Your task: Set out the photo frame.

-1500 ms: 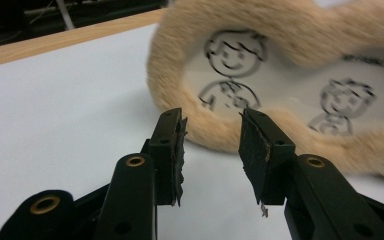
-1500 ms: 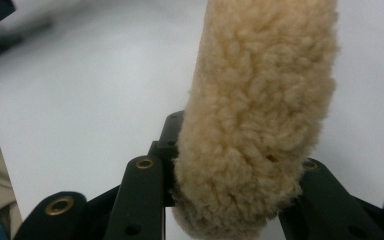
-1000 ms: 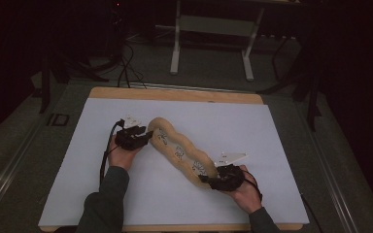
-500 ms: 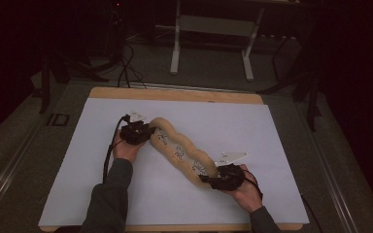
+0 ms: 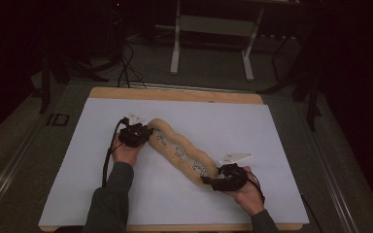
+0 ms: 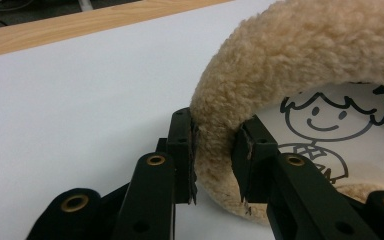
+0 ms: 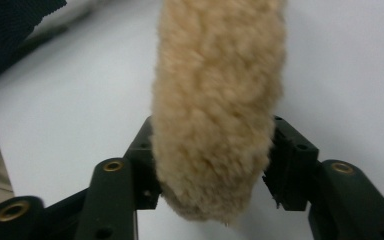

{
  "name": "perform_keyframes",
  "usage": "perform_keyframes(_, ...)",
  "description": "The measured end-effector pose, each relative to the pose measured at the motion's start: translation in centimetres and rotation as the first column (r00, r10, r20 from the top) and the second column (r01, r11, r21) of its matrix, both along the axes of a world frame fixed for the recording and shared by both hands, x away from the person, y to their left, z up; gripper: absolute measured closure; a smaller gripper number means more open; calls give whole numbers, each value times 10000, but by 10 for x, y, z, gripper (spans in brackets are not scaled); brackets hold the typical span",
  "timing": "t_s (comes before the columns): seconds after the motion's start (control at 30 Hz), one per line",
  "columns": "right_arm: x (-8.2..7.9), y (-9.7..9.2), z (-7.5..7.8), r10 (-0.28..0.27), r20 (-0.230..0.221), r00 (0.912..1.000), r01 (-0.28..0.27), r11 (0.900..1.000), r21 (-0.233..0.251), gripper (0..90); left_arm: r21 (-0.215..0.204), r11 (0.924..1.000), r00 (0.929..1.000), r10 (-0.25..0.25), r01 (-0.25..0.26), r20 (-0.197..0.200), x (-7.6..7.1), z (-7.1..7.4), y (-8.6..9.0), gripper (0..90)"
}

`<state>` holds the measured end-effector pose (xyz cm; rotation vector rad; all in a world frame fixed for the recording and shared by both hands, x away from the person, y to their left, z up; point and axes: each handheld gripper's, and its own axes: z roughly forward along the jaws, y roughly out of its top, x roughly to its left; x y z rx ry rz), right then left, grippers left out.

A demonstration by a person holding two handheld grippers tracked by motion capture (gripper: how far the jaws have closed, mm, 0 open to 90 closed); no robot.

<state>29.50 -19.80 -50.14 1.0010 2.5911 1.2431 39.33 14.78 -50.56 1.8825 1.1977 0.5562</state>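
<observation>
Fleecy tan cushion (image 5: 179,151) lay diagonally across white sheet (image 5: 68,184) on desk. Left gripper (image 6: 215,160) had just been closing, fingers pinching far rim, likely to anchor it. Right gripper (image 7: 212,165) had just been opening; fingers straddled near end, seemingly releasing.
</observation>
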Motion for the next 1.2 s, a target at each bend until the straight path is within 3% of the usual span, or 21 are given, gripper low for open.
perform_keyframes(0.2, -1, 1, -4, -82, -505, 9987, 86, 9999, 82, 463, -178, 9998, 9999, 127, -126, 13, -4, -1, 3, 727)
perform_keyframes(0.37, -2, 0, -3, 239, -870, 9959, -225, 9996, 159, 576, -262, 9995, 9998, 197, -197, -2, -8, -2, 5, 727)
perform_keyframes(0.63, -4, -1, 1, -7, -453, 9990, -7, 9996, -297, 627, -258, 9994, 9997, 250, -248, 68, -17, -3, 9, 728)
perform_keyframes(1.2, 4, -14, 8, -790, 102, 9968, 793, 9964, -294, 637, -157, 9965, 9964, 826, -823, 175, -40, 3, 6, 733)
